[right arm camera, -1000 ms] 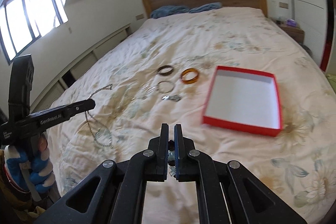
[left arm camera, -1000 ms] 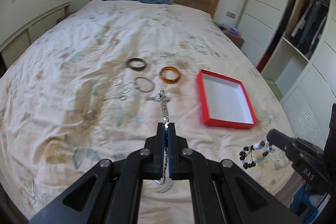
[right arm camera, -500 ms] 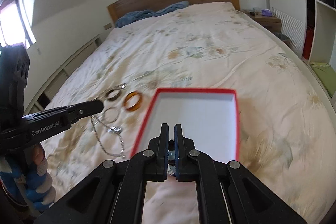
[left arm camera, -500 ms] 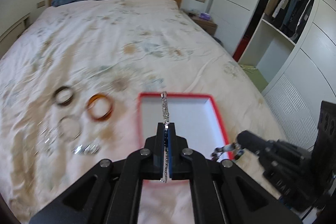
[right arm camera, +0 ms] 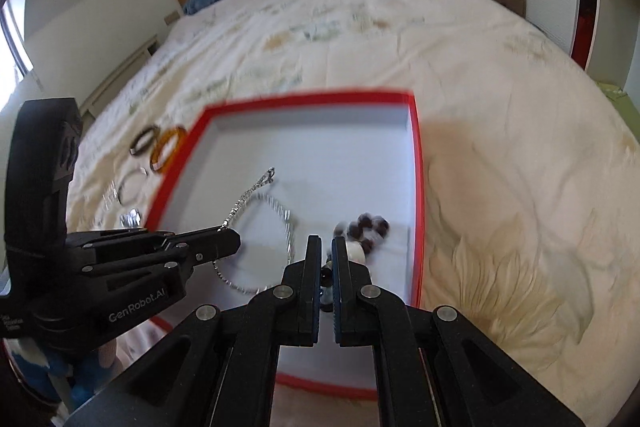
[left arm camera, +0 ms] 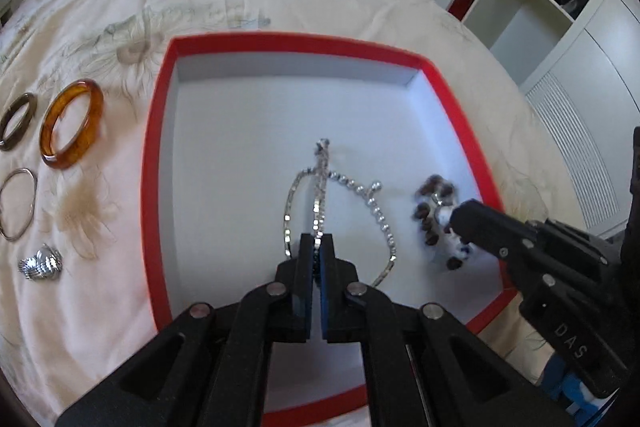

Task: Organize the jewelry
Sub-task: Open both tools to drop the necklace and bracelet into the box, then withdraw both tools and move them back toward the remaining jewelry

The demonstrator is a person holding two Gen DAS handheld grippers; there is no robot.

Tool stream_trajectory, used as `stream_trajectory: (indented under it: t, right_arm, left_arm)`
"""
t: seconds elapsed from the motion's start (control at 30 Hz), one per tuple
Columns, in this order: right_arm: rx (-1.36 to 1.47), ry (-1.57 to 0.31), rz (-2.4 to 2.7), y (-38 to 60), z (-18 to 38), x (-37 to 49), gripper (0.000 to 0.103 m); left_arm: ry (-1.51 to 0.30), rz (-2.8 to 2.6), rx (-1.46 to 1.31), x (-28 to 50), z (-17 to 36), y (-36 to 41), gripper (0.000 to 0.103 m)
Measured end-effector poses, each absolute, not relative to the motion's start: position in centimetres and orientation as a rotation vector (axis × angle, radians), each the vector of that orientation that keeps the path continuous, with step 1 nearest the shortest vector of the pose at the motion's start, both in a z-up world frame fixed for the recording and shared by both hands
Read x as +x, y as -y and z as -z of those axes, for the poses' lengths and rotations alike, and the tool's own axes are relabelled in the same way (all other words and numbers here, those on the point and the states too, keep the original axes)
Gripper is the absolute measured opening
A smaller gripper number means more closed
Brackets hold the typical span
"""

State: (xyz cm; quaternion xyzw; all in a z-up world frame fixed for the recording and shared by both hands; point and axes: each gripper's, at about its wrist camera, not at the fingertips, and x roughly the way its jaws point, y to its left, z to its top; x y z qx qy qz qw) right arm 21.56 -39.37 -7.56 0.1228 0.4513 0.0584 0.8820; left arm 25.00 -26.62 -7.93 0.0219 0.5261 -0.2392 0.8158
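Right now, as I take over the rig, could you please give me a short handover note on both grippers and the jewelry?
Left gripper: shut on the silver chain necklace, whose loops already lie on the floor of the red box.
Right gripper: shut on the dark beaded bracelet, hanging low over the box's near right corner.
Done: both pieces are carried to the box; neither is released.
Left: open both grippers, then fetch what remains on the bedspread: amber bangle, dark bangle, thin silver bangle, silver ring.
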Motion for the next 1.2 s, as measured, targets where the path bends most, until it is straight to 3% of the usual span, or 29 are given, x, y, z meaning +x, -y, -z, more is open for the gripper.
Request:
stream_trajectory:
  t: [0.17, 0.27, 0.3, 0.33, 0.4, 0.57, 0.87, 1.2]
  right_arm:
    - [0.242, -0.971, -0.095, 39.2, 9.1, 20.6, 0.006]
    - [0.252, -0.975, -0.077, 39.5, 9.2, 20.2, 0.019]
    - [0.248, -0.973, -0.066, 39.6, 9.1, 20.0, 0.027]
    - [0.249, -0.971, -0.066, 39.7, 9.0, 19.8, 0.028]
    - [0.247, -0.973, -0.065, 39.6, 8.4, 19.3, 0.03]
    - [0.244, -0.946, -0.035, 39.6, 6.3, 17.1, 0.039]
    - [0.24, -0.897, 0.003, 38.9, 1.5, 11.5, 0.041]
    - [0.188, -0.777, -0.087, 31.1, -5.9, 4.3, 0.047]
  left_arm:
    - [-1.123, 0.534, 0.033, 24.9, 7.8, 26.8, 0.004]
    - [-1.121, 0.541, 0.033, 24.7, 7.7, 26.8, 0.005]
    - [-1.124, 0.545, 0.027, 24.6, 7.6, 26.7, 0.008]
    - [-1.126, 0.548, 0.02, 24.8, 7.5, 26.7, 0.011]
    - [-1.117, 0.545, 0.012, 24.5, 7.2, 26.5, 0.029]
    - [-1.106, 0.555, 0.001, 24.0, 6.1, 26.5, 0.042]
    - [-0.996, 0.533, -0.006, 19.4, 0.4, 23.4, 0.042]
    - [-0.914, 0.416, 0.013, 9.6, -5.9, 13.3, 0.042]
